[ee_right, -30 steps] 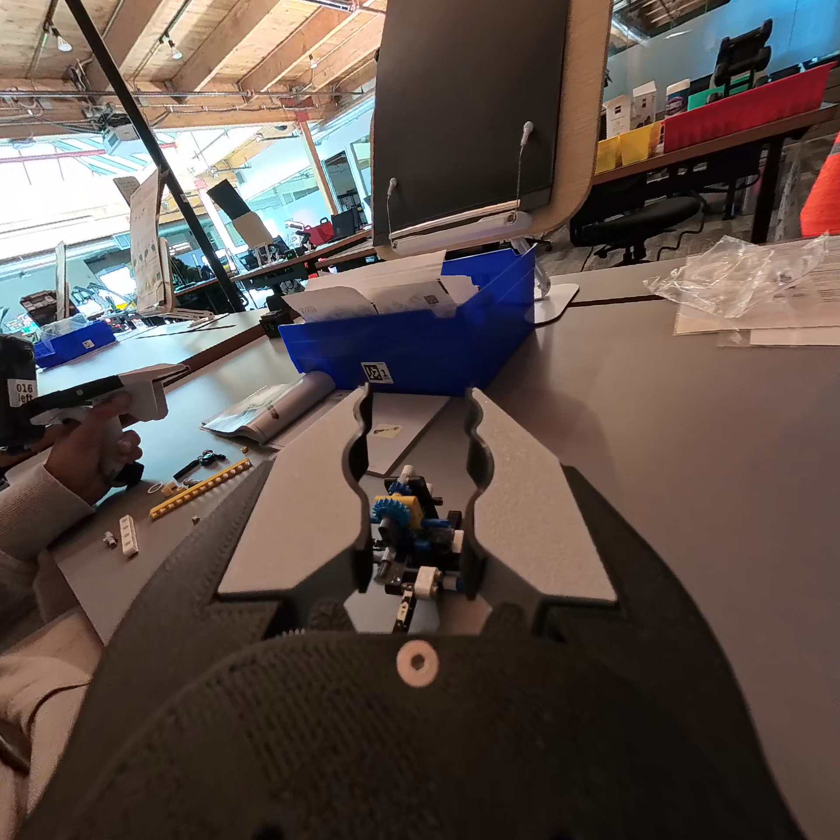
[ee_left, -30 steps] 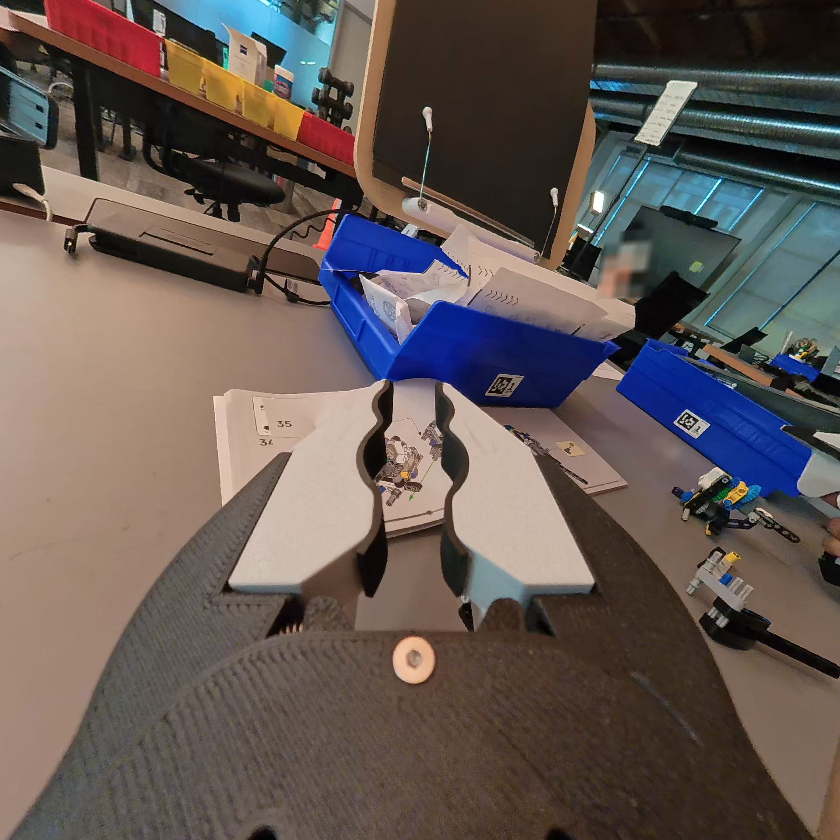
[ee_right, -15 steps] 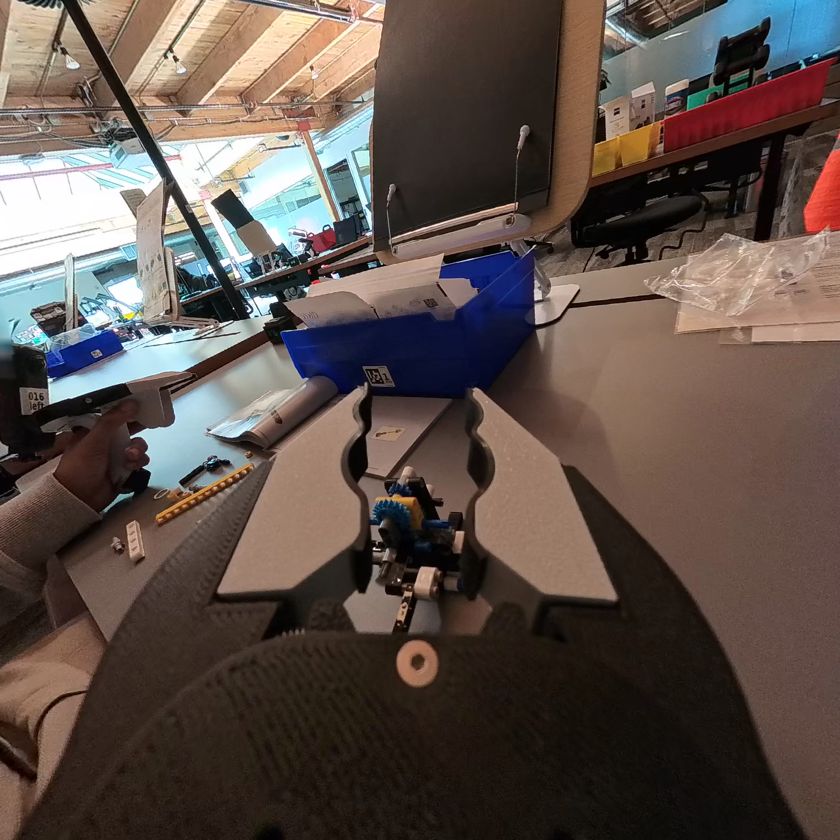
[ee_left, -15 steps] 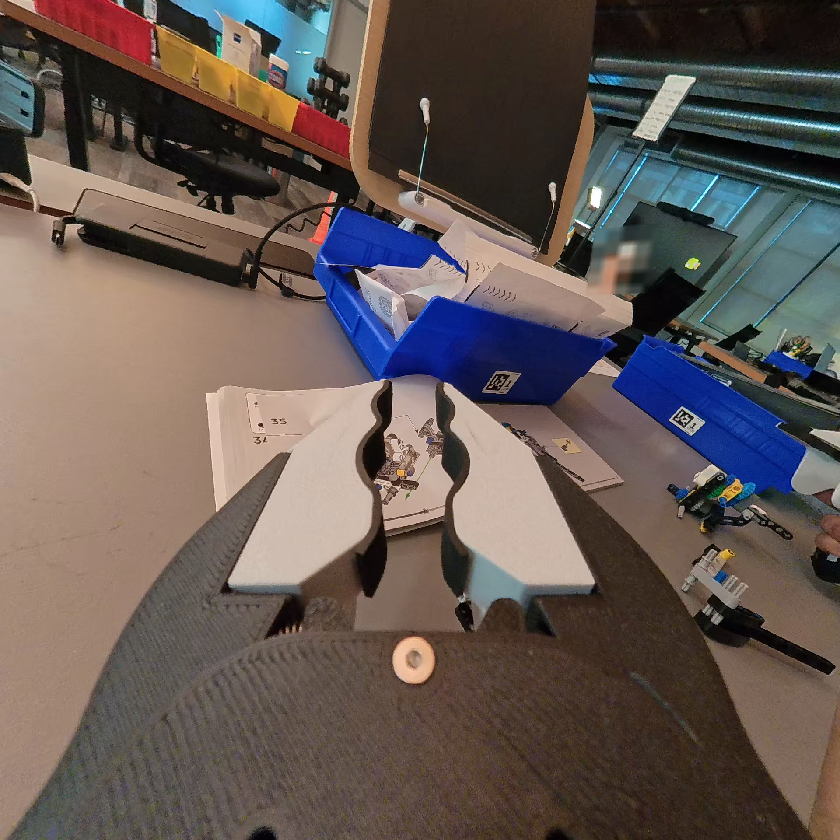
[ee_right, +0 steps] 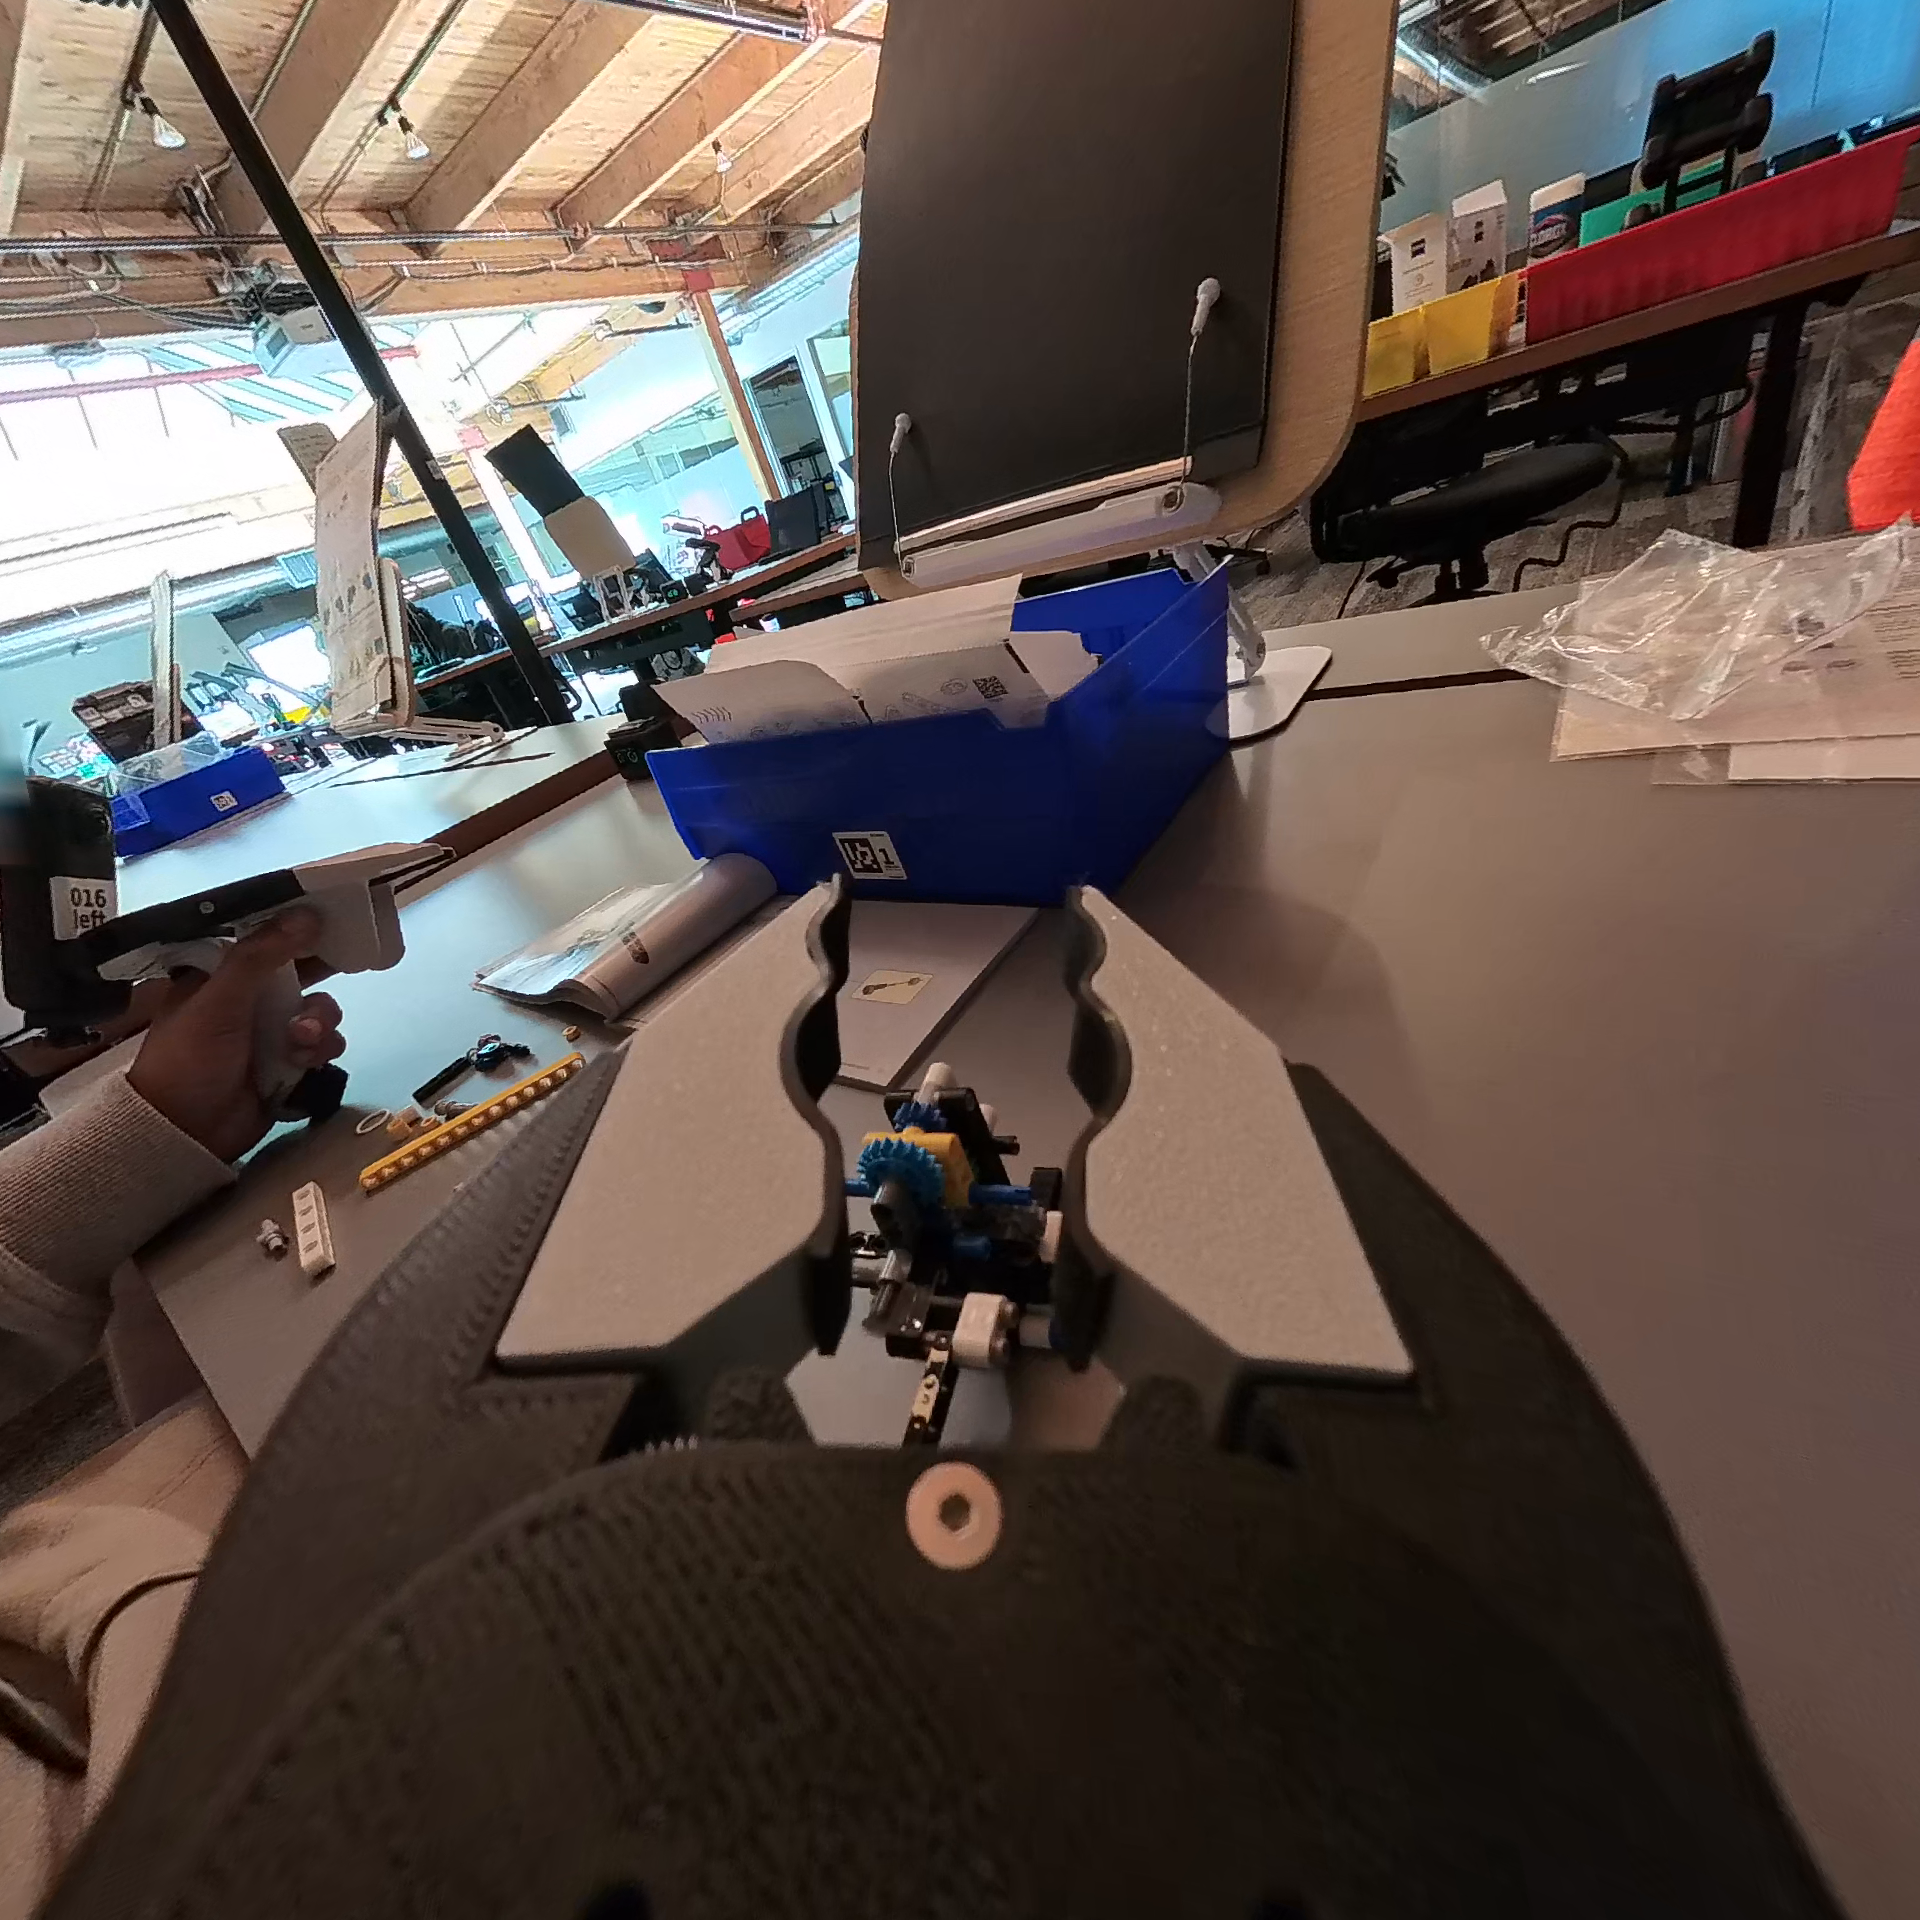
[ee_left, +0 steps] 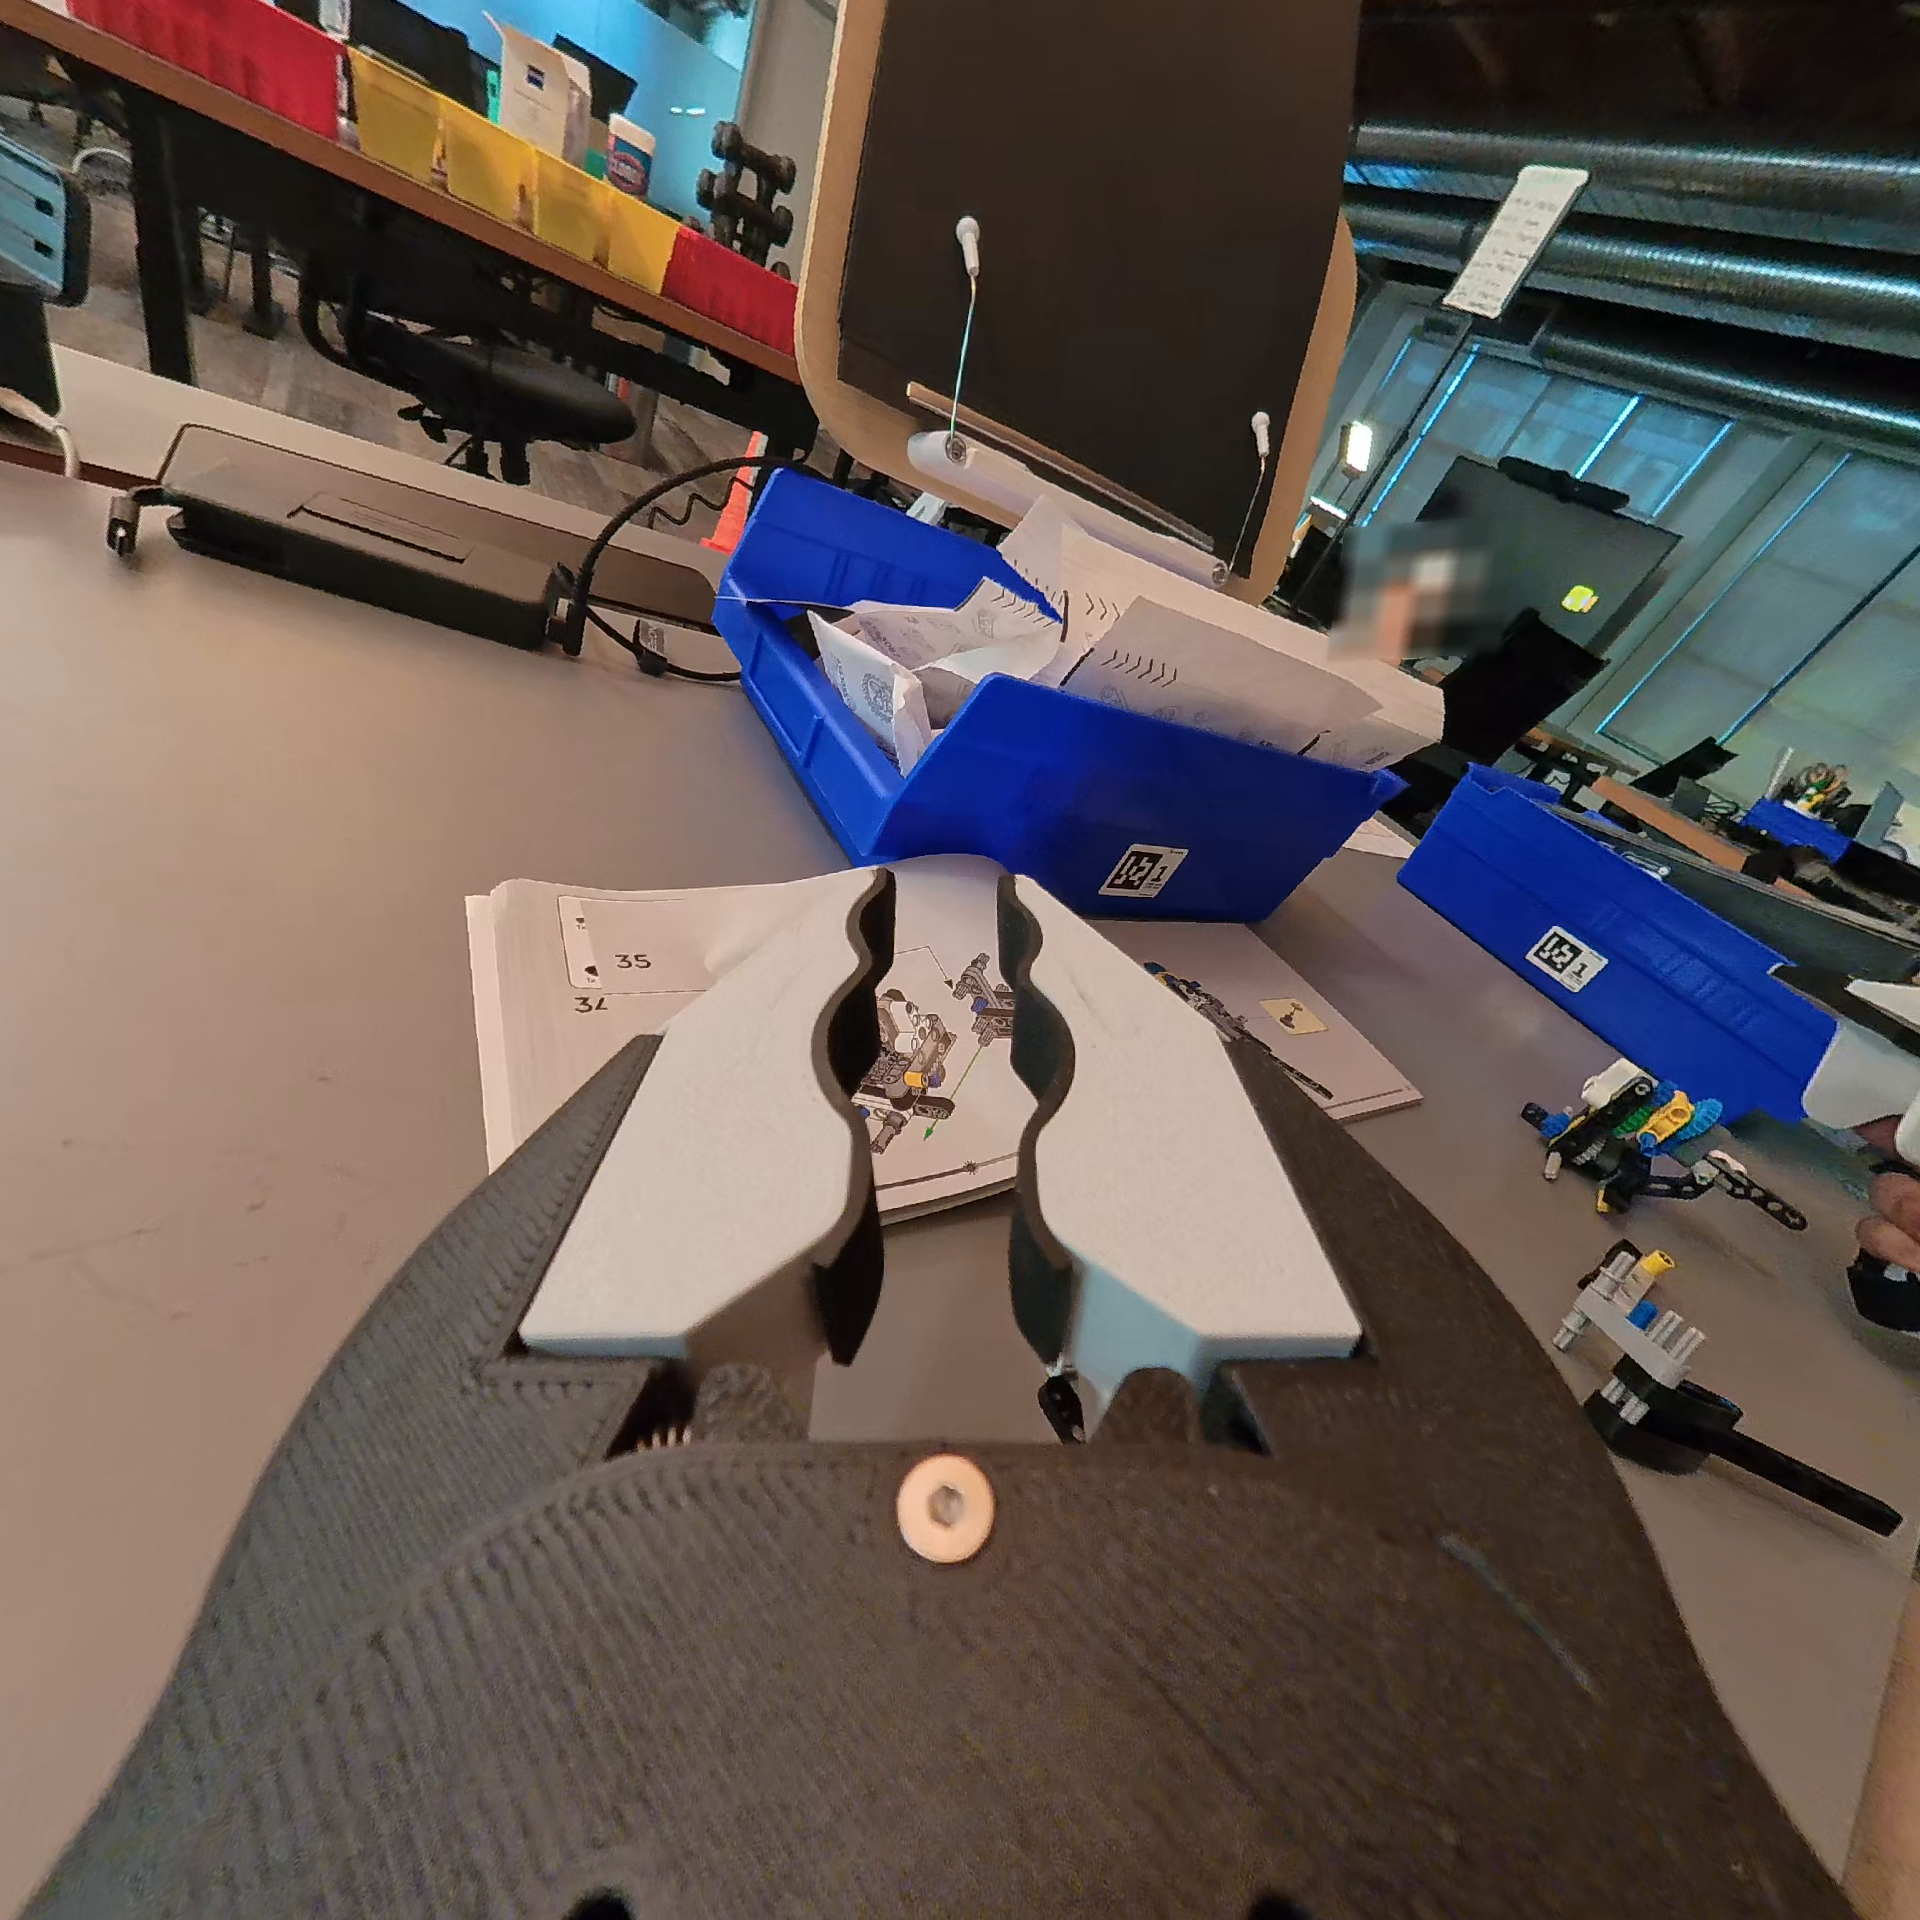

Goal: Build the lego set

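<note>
My right gripper (ee_right: pixel 951 904) is shut on a small lego assembly (ee_right: pixel 951 1216) with a blue gear, a yellow block and black and white parts, gripped deep between its fingers. The assembly also shows in the left wrist view (ee_left: pixel 1621 1127), low over the grey table at the far right. My left gripper (ee_left: pixel 940 894) is open by a narrow gap and empty, above the open instruction booklet (ee_left: pixel 644 956). A hand holds the left gripper at the left of the right wrist view (ee_right: pixel 416 862). A second sub-assembly (ee_left: pixel 1631 1340) of grey and yellow parts on a black base stands on the table.
A blue bin (ee_left: pixel 1039 790) of paper bags stands behind the booklet, with a second blue bin (ee_left: pixel 1621 956) to its right. Loose parts lie by the left hand: a yellow beam (ee_right: pixel 468 1122) and a white piece (ee_right: pixel 312 1226). A clear plastic bag (ee_right: pixel 1714 613) lies far right. There is about 40 cm between the tips of the two grippers.
The left gripper has drifted slightly toward the right and farther away in the right wrist view. Both grippers' jaws stand as before, and the right one still holds the assembly.
</note>
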Demonstrator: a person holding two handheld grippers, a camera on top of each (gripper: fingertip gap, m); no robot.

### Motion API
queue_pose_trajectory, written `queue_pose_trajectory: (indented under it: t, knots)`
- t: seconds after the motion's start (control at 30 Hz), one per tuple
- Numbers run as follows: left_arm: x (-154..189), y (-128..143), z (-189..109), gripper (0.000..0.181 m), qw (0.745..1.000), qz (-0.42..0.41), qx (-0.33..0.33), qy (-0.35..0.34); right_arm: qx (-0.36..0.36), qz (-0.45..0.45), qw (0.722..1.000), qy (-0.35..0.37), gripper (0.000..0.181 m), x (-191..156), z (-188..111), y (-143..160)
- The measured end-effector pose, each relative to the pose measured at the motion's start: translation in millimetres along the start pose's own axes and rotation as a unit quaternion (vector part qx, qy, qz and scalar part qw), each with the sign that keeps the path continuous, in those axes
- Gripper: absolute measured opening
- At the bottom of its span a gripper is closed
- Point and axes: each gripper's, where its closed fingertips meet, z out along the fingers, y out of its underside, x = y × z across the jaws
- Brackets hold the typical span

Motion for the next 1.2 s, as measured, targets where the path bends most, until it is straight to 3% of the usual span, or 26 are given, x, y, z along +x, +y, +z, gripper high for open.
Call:
queue_pose_trajectory:
  t: [0.37, 0.73, 0.87, 1.0, 1.2]
  knots:
    - [-8, -12, -13, 0.019, 0.999, 0.001, 0.022, -0.027, -0.010, -0.028, 0.999, 0.012, 0.040, 3, -4, 1]
    - [-33, -12, -6, 0.029, 0.993, 0.072, -0.032, -0.089, -0.036, -0.097, 0.993, 0.064, 0.039, 21, -10, 3]
    - [-54, -4, 18, 0.049, 0.990, 0.061, -0.078, -0.104, -0.048, -0.160, 0.979, 0.116, 0.035, 35, -15, 3]
    - [-64, 10, 43, 0.053, 0.981, 0.093, -0.134, -0.105, -0.052, -0.157, 0.978, 0.130, 0.036, 48, -12, 4]
    - [-49, -1, 23, 0.050, 0.985, 0.119, -0.083, -0.092, -0.044, -0.122, 0.981, 0.142, 0.036, 59, -14, 7]
